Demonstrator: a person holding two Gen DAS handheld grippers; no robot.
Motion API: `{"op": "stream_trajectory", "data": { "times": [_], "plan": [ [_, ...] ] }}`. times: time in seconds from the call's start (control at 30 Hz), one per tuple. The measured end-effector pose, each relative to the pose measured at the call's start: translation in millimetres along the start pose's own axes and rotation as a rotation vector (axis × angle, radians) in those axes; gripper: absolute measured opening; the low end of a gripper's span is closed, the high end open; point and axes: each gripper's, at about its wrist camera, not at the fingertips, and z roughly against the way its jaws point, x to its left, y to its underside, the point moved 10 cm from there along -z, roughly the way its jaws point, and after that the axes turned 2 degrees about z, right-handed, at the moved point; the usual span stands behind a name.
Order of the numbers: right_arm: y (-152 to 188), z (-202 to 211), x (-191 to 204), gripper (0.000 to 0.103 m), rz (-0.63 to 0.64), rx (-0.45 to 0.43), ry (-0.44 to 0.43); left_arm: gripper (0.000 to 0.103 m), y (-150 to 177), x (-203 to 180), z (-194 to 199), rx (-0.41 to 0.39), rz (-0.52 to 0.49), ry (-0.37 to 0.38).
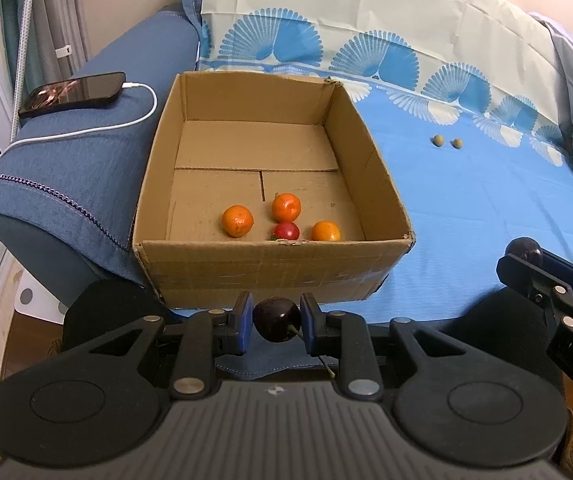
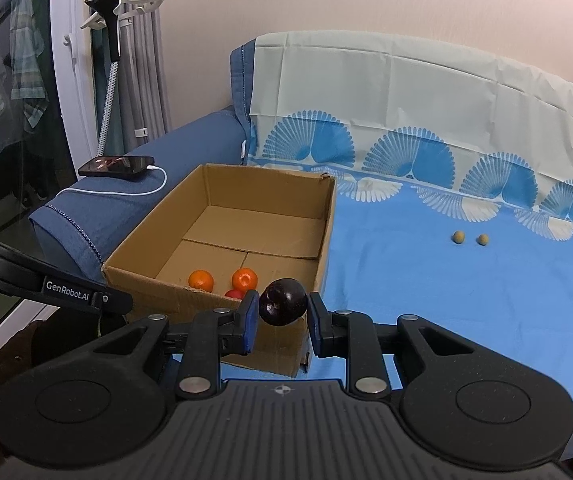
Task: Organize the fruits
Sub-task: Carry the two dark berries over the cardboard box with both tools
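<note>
A cardboard box (image 1: 190, 128) stands open on the blue sheet; it also shows in the right wrist view (image 2: 326, 232). Inside lie three oranges (image 1: 238, 221) and a red fruit (image 1: 287, 231). My left gripper (image 1: 277, 323) is shut on a dark plum (image 1: 276, 319), just in front of the box's near wall. My right gripper (image 2: 282, 312) is shut on another dark plum (image 2: 283, 301), held near the box's front right corner. The right gripper also shows at the right edge of the left wrist view (image 1: 526, 264).
Two small green-brown fruits (image 1: 438, 140) (image 2: 458, 237) lie on the sheet to the right of the box. A phone (image 1: 74, 92) on a charging cable rests on the blue armrest at the left. A garment steamer (image 2: 106, 4) stands behind.
</note>
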Motion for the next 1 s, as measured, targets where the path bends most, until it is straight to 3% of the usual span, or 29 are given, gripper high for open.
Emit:
{"op": "stream_trajectory", "data": {
  "times": [0.57, 1.0],
  "plan": [
    [2.9, -24.1, 0.6, 0.027, 0.013, 0.053, 0.007, 0.028, -5.6, 13.2, -21.3, 0.032, 0.029, -0.004],
    [-11.3, -61.4, 8.4, 0.027, 0.021, 0.078, -0.019, 0.028, -48.5, 33.4, -36.8, 0.004, 0.062, -0.029]
  ]
}}
